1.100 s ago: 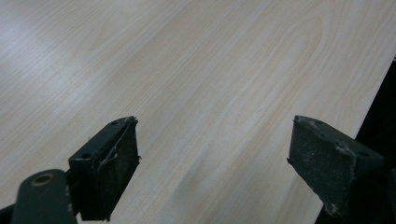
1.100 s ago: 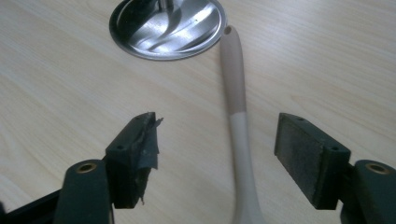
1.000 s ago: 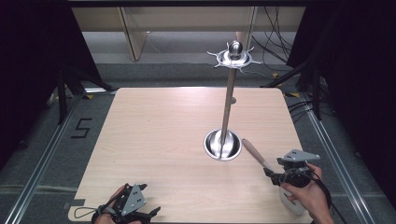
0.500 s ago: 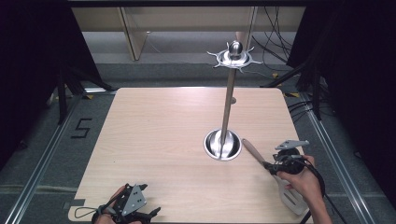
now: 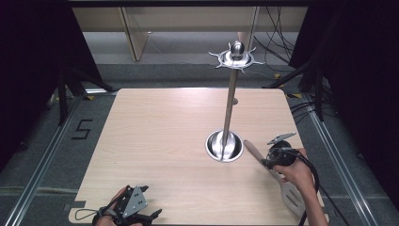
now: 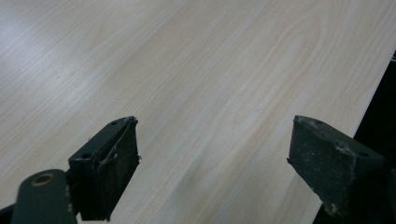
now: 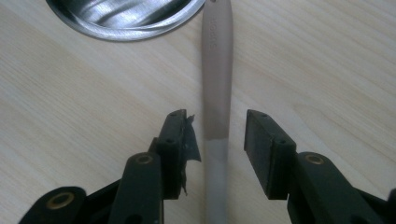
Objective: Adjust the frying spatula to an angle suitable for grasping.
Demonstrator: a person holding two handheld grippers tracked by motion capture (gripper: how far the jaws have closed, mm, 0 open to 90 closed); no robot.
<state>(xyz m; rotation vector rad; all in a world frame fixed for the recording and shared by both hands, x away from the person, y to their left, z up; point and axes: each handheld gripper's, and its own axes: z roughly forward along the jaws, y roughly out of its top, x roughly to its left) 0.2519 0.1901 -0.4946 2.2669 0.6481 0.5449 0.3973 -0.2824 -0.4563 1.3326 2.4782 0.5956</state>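
Note:
A spatula lies flat at the table's right front, its brown handle (image 5: 253,150) pointing at the stand's base and its slotted metal blade (image 5: 291,197) nearest the person. My right gripper (image 5: 270,163) sits low over the handle (image 7: 217,70), with one jaw on each side. Its jaws have just been closing, and a small gap still shows between each pad and the handle. My left gripper (image 5: 141,217) rests at the front left edge. Its jaws (image 6: 215,163) stand wide open over bare wood.
A tall metal stand rises from a round shiny base (image 5: 224,146) right of the table's centre, with a spiked crown on top (image 5: 236,55). The base (image 7: 126,14) lies just beyond the handle's tip. A cable trails from the right gripper past the table's right edge (image 5: 301,136).
My right gripper has slid left and away from the person along the spatula toward the stand. Its jaws have narrowed around the handle. The left gripper has stayed put.

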